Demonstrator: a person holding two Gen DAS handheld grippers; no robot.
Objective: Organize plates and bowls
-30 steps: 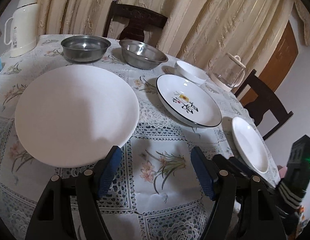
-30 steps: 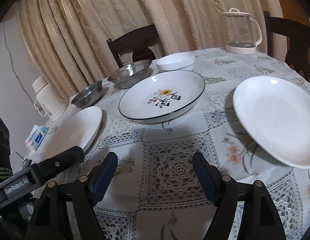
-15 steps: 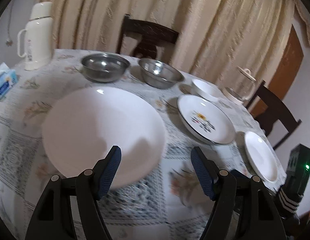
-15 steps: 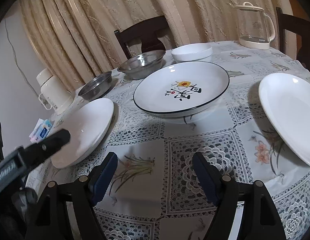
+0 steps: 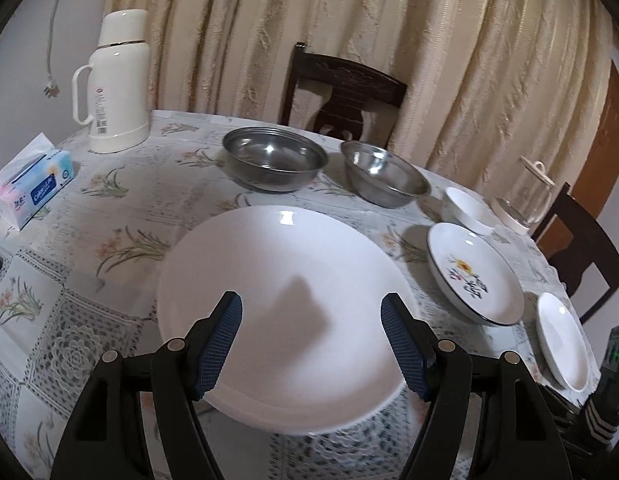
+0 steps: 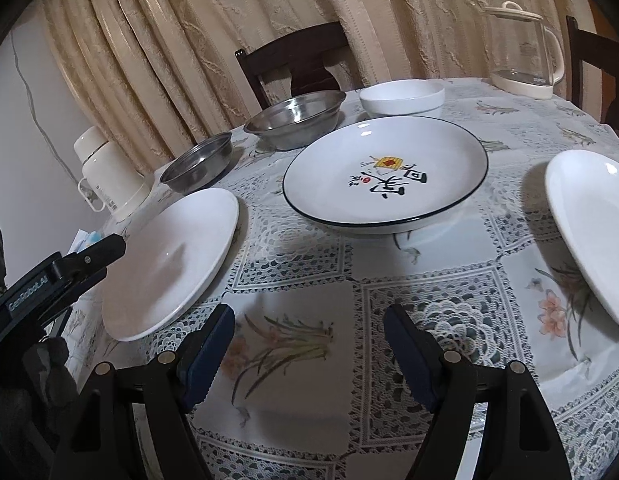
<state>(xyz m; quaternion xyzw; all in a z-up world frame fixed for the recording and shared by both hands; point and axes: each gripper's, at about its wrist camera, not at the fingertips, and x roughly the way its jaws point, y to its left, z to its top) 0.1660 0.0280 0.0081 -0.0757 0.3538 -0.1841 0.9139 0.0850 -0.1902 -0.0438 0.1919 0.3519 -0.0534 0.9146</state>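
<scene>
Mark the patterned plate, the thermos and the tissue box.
patterned plate (image 6: 385, 172): right wrist view, on its printed centre.
thermos (image 5: 117, 92): left wrist view, on its white body.
tissue box (image 5: 37, 190): left wrist view, on its blue side.

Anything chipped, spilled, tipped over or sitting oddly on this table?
Nothing stands out. The white plates, patterned plate, steel bowls and white bowl all sit upright, apart, intact.

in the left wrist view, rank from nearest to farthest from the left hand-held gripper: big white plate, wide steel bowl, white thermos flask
From the left hand-held gripper:
1. Big white plate, right under the open jaws.
2. Wide steel bowl, beyond the plate's far rim, mid-table.
3. White thermos flask, at the far left edge, by the curtain.
</scene>
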